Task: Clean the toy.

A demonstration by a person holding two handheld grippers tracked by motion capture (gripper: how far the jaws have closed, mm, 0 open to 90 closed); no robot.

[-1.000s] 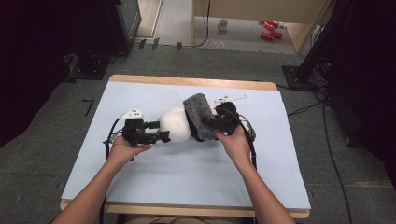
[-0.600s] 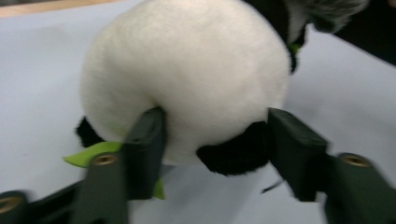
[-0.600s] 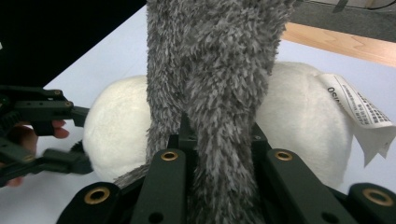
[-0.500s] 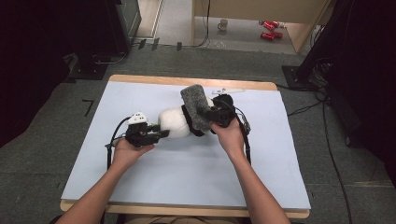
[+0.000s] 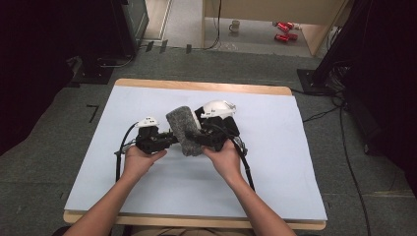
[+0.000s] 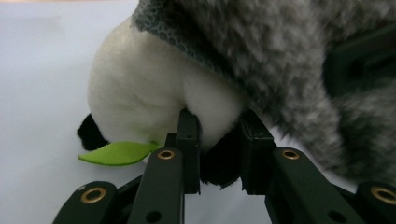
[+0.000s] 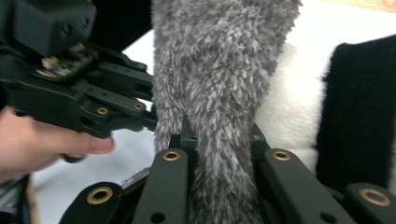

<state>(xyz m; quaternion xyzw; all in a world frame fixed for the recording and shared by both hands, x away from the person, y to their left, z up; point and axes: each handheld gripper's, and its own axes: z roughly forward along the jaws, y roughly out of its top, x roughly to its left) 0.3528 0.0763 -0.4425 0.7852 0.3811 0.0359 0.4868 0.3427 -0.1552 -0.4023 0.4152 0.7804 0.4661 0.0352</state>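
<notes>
A white and black plush panda (image 6: 140, 93) with a green felt leaf (image 6: 119, 153) lies on the pale blue mat (image 5: 295, 162). A grey fuzzy cover (image 5: 183, 129) is drawn over most of it. My left gripper (image 5: 172, 140) meets it from the left. Its jaws have just been closing, and in the left gripper view (image 6: 219, 149) they pinch a black and white fold of the panda. My right gripper (image 5: 197, 140) is shut on the edge of the grey cover (image 7: 219, 70), its pads sunk into the fur (image 7: 219, 140). Behind the cover show the panda's white and black fur (image 7: 285, 107) and the left gripper (image 7: 93, 93).
The mat covers a wooden table (image 5: 196, 86). A black cable (image 5: 245, 167) trails from the right gripper toward the front edge. On the floor beyond stand a mug (image 5: 235, 24), red objects (image 5: 282, 30) and dark equipment stands (image 5: 98, 64).
The right gripper has pulled the grey cover leftward over the white plush, hiding most of it. The left gripper's jaws have closed on the panda; that hand stayed put.
</notes>
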